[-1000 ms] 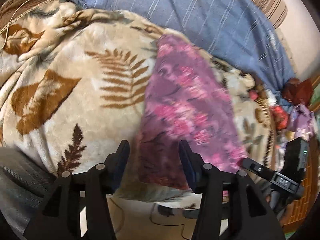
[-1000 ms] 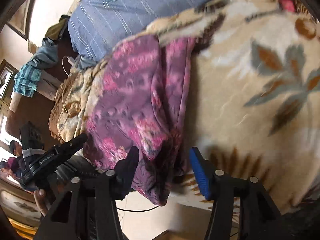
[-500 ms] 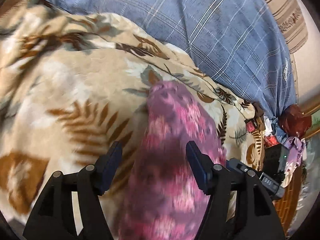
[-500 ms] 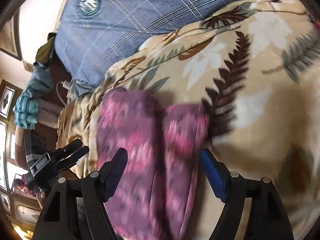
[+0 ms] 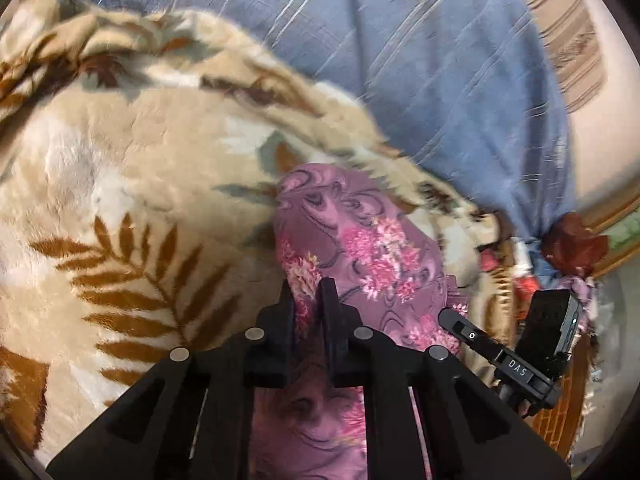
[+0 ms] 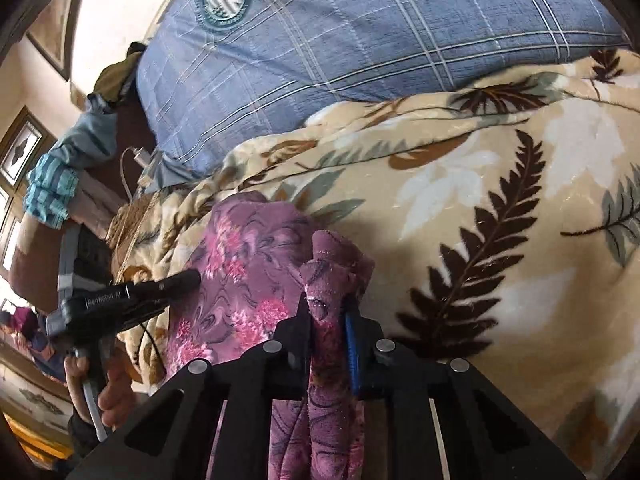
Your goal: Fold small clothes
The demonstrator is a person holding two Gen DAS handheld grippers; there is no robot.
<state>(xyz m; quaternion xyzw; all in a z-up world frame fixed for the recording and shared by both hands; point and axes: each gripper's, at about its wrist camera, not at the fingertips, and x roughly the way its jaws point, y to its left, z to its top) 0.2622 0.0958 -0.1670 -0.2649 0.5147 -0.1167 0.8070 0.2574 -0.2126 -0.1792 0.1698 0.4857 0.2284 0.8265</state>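
Observation:
A purple floral garment (image 5: 372, 240) lies in a long strip on a cream leaf-print blanket (image 5: 140, 160). My left gripper (image 5: 308, 284) is closing, its pads pinching a fold at the strip's left edge. In the right wrist view the same garment (image 6: 248, 264) bunches up between the fingers of my right gripper (image 6: 326, 304), which is also closing and squeezing a raised fold at the strip's right edge. Each gripper shows in the other's view: the right one (image 5: 460, 318) at the cloth's far side, the left one (image 6: 184, 280) with a hand (image 6: 108, 392) on its handle.
A blue checked pillow (image 6: 340, 40) lies beyond the blanket (image 6: 480, 160). Dark red and other loose clothes (image 5: 572, 240) are heaped at the bed's end. A blue striped cloth (image 6: 48, 192) and a white cable (image 6: 128, 168) sit by the bedside.
Both grippers moved forward along the garment towards its far end, then went from wide open to pinched on folds of the cloth.

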